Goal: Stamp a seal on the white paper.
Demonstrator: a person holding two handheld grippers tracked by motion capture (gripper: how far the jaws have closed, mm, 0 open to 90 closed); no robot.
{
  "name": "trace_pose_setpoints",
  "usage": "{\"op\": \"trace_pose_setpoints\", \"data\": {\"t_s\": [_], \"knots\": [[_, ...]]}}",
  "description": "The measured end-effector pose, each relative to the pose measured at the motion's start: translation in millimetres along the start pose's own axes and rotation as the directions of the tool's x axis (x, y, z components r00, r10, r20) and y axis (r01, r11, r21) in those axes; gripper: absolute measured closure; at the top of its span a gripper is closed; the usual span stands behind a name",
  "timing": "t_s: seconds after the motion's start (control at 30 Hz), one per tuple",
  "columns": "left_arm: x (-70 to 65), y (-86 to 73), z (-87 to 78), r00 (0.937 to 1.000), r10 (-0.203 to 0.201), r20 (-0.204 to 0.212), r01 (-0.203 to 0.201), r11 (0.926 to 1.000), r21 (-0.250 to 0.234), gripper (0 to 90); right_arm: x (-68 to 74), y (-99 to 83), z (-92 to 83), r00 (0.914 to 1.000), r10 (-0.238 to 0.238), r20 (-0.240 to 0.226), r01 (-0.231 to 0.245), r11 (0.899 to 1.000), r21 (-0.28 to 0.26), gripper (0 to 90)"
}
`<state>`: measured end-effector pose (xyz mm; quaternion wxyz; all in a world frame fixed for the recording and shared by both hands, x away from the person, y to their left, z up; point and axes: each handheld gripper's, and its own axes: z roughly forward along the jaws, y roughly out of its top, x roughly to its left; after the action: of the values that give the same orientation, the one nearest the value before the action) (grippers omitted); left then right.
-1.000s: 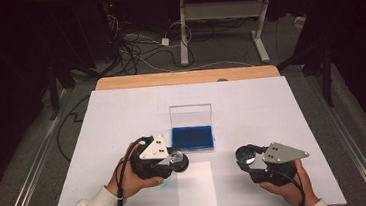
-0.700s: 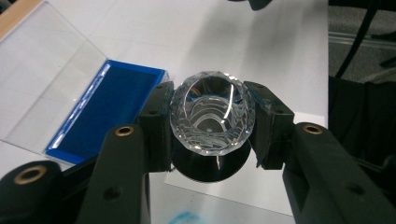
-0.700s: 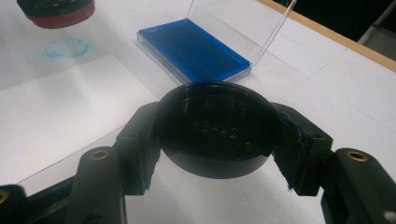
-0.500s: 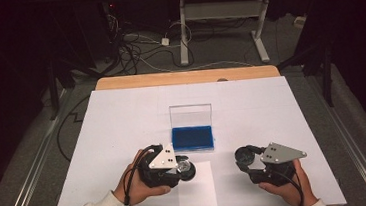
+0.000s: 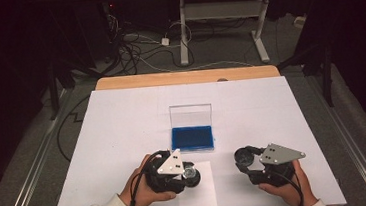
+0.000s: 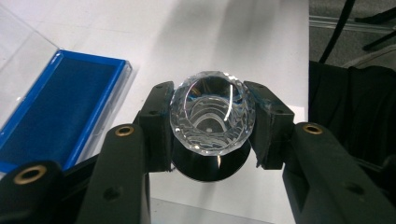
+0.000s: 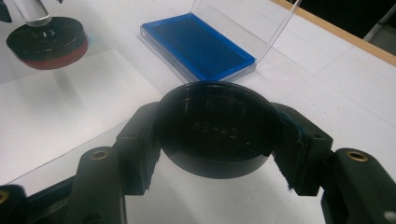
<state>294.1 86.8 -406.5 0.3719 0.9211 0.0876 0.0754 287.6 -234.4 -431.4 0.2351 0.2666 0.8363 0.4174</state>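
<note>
A stamp with a faceted clear handle (image 6: 212,112) and a round black base is seen clamped between the jaws of the left gripper (image 5: 183,170), the pads pressed on either side of the crystal-like knob, with the handle's long axis running from the knob near the camera down to the base. In the high view, the stamp is held low over a sheet of white paper (image 5: 199,197) at the near edge of the white table (image 5: 122,118), and whether the base touches the sheet cannot be told. The relation on which the coming move appears to turn is the one between stamp and ink pad: the blue ink pad (image 5: 192,138), its clear lid (image 5: 190,115) standing open behind it, lies just beyond the left gripper and slightly to its right, nearer to that hand than to the other. In the right gripper view, a round black cap (image 7: 215,133) is shown gripped squarely across its width by the jaws of the right gripper (image 5: 250,163), held apart from the stamp, which appears farther off at upper left with a red band under its base. The cap is judged to belong to the stamp.
</note>
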Motion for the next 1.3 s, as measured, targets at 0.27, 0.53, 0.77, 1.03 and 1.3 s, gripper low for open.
{"op": "trace_pose_setpoints", "data": {"t_s": [0.27,0.53,0.77,1.03,1.3], "knots": [[-0.4,-1.0,9.0,0.9989,-0.016,0.045,0.015,0.9997,0.020,54.7,0.4,-0.5,0.7,1.0000,-0.001,0.000,0.001,1.000,0.005,38.3],[-1.2,-1.1,14.4,0.9971,-0.022,0.073,0.019,0.9987,0.048,54.7,0.9,-1.0,1.6,1.0000,-0.004,0.001,0.004,1.000,0.010,38.3],[-1.3,-1.5,21.0,0.9967,-0.024,0.078,0.018,0.9974,0.069,54.7,0.8,-1.3,2.1,1.0000,-0.008,0.000,0.008,1.000,0.013,38.3],[-2.3,-1.6,26.2,0.9960,-0.021,0.086,0.014,0.9963,0.084,54.7,1.2,-1.6,2.5,1.0000,-0.005,0.000,0.005,1.000,0.014,38.3],[-2.0,-3.1,31.1,0.9958,-0.012,0.091,0.002,0.9944,0.106,54.7,1.2,-1.9,3.0,1.0000,-0.006,-0.002,0.006,1.000,0.016,38.2]]}}
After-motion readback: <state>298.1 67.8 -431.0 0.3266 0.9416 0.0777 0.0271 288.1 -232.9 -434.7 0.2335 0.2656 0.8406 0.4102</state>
